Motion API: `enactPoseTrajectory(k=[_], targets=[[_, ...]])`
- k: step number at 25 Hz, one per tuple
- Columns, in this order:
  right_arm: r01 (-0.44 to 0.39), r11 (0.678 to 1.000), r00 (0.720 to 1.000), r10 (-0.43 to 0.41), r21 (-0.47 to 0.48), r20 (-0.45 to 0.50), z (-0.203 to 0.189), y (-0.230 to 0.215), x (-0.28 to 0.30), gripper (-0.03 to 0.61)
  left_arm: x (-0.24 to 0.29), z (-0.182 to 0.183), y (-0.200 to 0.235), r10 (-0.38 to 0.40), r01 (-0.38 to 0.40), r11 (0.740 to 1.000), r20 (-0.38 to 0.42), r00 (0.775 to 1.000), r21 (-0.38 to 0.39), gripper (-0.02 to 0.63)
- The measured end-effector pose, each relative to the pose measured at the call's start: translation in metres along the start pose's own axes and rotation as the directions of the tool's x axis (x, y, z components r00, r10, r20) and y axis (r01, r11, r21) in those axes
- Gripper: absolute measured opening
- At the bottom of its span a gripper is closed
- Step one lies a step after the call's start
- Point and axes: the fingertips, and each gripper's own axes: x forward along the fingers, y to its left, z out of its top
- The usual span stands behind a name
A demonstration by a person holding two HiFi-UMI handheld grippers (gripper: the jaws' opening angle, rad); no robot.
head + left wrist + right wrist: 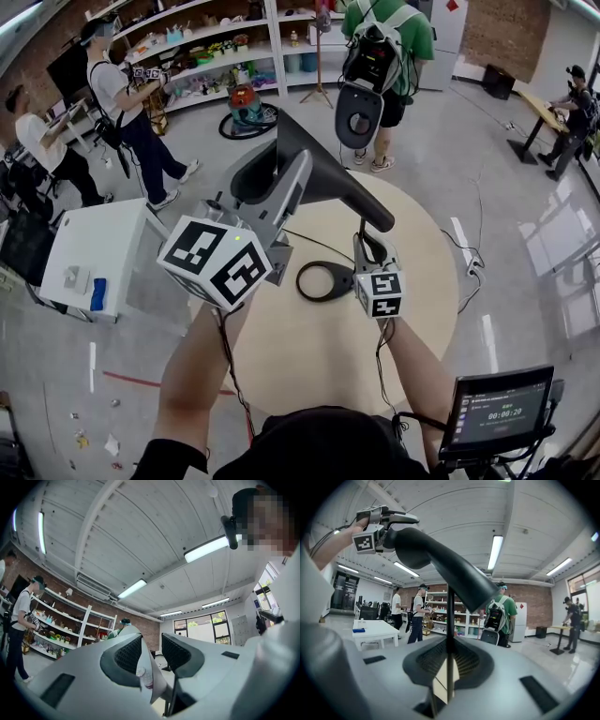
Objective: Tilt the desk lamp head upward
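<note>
Clamping lamp head (328, 178) and stem (449, 616)

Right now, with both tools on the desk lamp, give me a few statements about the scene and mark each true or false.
1. The right tool is closed on the lamp's thin stem. True.
2. The left tool hangs clear of the lamp head. False: it grips the head's raised end.
3. The lamp stands on a round wooden table. True.
4. The lamp's base is a solid square block. False: it is an open ring.
</note>
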Motion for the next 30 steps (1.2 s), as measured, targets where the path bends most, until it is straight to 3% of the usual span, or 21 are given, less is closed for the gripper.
enactPoseTrajectory(k=[20, 30], targets=[[-0.003, 1.000, 1.000, 0.003, -0.006, -0.001, 0.003, 0.004, 0.004, 0.041, -0.007, 0.002, 0.004, -0.016, 0.016, 1.000, 0.020, 1.000, -0.006, 0.141], [-0.013, 1.000, 0.999, 0.013, -0.002, -0.039, -0.005, 0.001, 0.006, 0.041, -0.038, -0.004, 0.007, 0.042, -0.046, 0.993, 0.040, 0.998, 0.105, 0.141]])
